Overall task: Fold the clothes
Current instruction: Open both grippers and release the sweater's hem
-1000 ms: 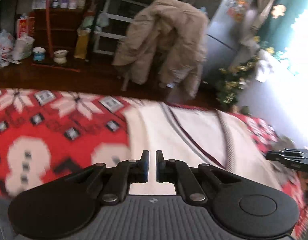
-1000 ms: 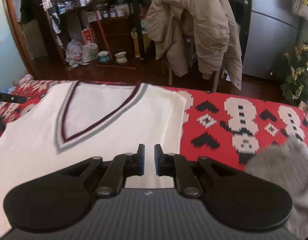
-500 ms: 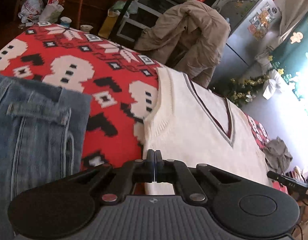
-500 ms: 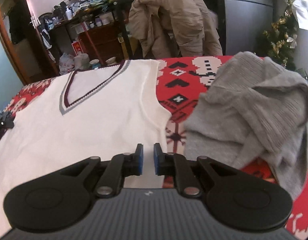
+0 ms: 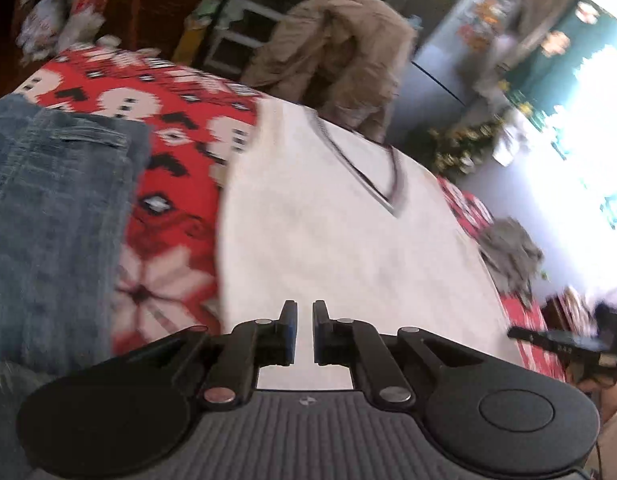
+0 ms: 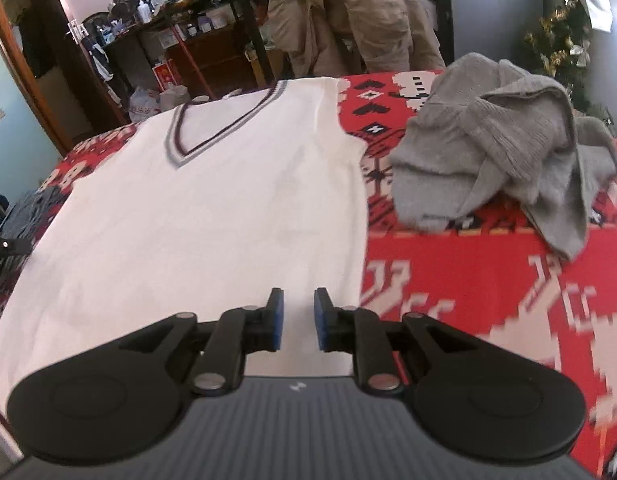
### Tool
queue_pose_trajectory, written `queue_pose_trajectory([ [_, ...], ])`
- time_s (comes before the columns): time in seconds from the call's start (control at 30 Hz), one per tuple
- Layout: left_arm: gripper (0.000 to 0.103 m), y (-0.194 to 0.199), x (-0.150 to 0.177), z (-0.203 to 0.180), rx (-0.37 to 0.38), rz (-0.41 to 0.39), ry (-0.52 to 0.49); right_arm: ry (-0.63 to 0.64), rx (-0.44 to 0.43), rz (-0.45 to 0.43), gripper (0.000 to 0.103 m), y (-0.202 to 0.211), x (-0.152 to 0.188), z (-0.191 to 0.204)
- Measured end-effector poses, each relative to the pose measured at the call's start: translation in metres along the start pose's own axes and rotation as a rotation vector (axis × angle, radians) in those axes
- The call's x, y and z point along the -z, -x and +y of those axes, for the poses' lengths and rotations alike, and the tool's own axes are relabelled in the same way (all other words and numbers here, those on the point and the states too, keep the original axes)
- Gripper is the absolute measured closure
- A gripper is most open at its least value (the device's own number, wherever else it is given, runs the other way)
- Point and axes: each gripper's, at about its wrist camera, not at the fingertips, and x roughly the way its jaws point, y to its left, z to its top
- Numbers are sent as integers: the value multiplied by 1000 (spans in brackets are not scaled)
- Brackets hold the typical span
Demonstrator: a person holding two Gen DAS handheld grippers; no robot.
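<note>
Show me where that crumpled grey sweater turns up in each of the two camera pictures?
Left wrist view: the grey sweater is small, at the right, past the far edge of the white vest.
Right wrist view: the grey sweater is large, upper right, beside the white vest.
Shared landmark: the vest's striped V-neck.

- No readable text, brand or number is found in either view.
- Small logo marks on the left gripper [image 5: 304,334] and right gripper [image 6: 296,320] bodies cannot be made out.
</note>
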Motion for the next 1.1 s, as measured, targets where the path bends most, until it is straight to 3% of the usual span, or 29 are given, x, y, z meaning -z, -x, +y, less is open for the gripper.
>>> queue_pose_trajectory([
  [0.2,97,5,44,-29,-33,2,-47,79,54,2,85,19,32,38],
  [0.43,97,13,94,-57,-83,4,-105,50,89,-32,84,51,79,42],
  [0.6,97,32,122,-52,-85,-38,-39,100,113,-51,83,75,111,53],
  [0.8,97,48,139,-54,-118,-59,-39,161,122,-53,83,94,135,65],
  [0.97,97,56,148,-60,-153,-63,-64,94,95,-48,83,107,140,61],
  [1.1,97,55,147,-56,-143,-63,-27,46,101,-45,80,111,139,64],
])
